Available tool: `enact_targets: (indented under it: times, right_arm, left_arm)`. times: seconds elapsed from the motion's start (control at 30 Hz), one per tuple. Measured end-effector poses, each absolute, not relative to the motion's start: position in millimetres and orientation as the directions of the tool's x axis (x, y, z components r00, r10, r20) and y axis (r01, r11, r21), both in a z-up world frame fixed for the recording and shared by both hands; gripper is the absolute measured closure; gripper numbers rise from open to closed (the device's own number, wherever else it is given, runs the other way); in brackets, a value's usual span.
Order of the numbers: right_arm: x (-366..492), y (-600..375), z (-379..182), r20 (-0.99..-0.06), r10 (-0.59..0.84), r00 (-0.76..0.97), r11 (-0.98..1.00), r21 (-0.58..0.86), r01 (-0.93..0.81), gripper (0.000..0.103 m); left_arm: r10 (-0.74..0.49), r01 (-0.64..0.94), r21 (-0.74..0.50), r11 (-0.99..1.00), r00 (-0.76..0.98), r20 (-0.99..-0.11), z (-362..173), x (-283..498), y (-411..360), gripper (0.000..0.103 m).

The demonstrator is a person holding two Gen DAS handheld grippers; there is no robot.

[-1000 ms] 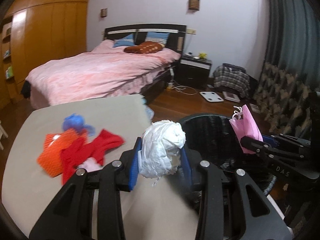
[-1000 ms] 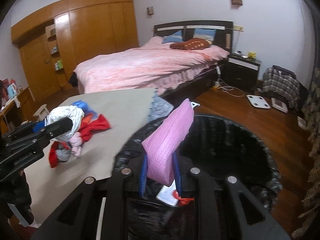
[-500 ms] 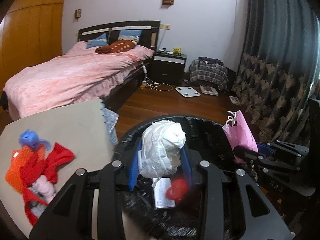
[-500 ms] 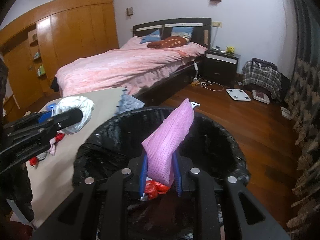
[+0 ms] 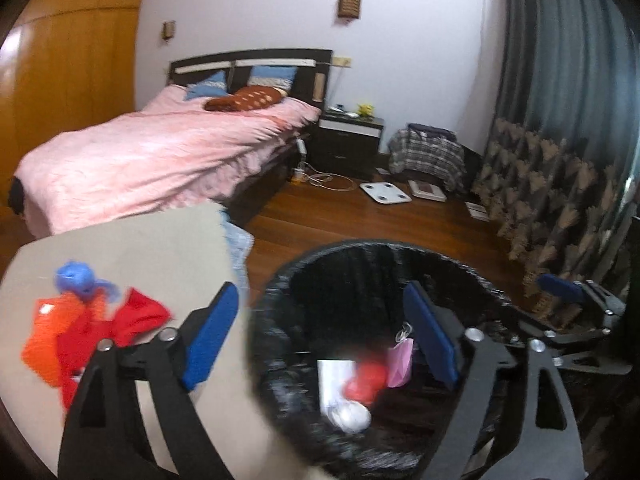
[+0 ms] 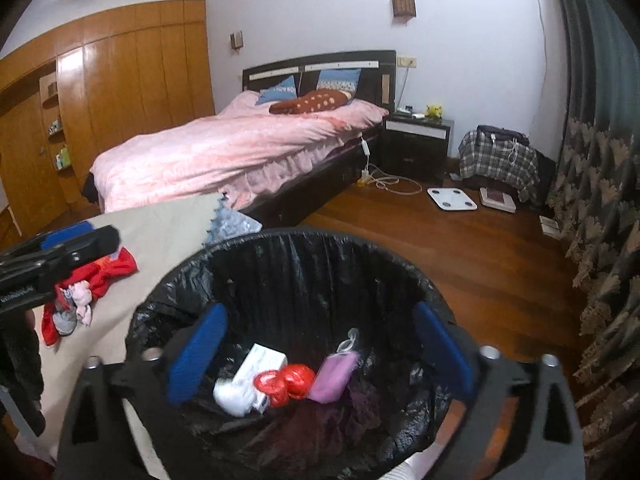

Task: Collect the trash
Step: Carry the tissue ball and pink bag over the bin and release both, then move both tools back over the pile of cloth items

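Note:
A bin lined with a black bag (image 6: 288, 268) stands beside a beige table (image 6: 160, 224). Inside it lie a white crumpled wad (image 6: 234, 396), a pink bag (image 6: 334, 374), a red wrapper (image 6: 286, 384) and a white box (image 6: 260, 362). My right gripper (image 6: 318, 354) is open and empty above the bin. My left gripper (image 5: 320, 336) is open and empty over the bin's left rim (image 5: 264, 320); the wad (image 5: 350, 416) and pink bag (image 5: 400, 364) show below it.
A pile of red, orange and blue cloth (image 5: 80, 328) lies on the table (image 5: 132, 248). A pink bed (image 6: 240, 152), a nightstand (image 6: 416, 140), a white scale (image 6: 452, 198) and patterned curtains (image 6: 592, 208) lie beyond on the wood floor.
Both grippers opened over the bin. The white wad dropped from the left one and the pink bag from the right one; both now lie inside the bin.

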State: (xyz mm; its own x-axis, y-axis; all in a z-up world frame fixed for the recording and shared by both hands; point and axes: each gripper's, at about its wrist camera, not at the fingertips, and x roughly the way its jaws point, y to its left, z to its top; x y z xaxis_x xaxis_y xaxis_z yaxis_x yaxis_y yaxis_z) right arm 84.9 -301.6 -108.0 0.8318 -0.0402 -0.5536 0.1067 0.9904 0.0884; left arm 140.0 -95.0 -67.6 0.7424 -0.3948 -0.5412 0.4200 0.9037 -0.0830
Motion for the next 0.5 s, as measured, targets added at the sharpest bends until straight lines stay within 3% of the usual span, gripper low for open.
enact_targets:
  times: [0.13, 0.5]
  right_arm:
    - [91, -285, -105, -0.549, -0.001, 0.836, 0.991, 0.111, 0.074, 0.006]
    - [111, -205, -102, -0.536, 0.151, 0.831, 0.987, 0.130, -0.095, 0.006]
  left_arm:
    - [-0.324, 0.346, -0.061, 0.936, 0.782, -0.532, -60, 135, -59, 0.013]
    - [-0.091, 0.104, -0.006, 0.995, 0.836, -0.542, -59, 116, 49, 0.012]
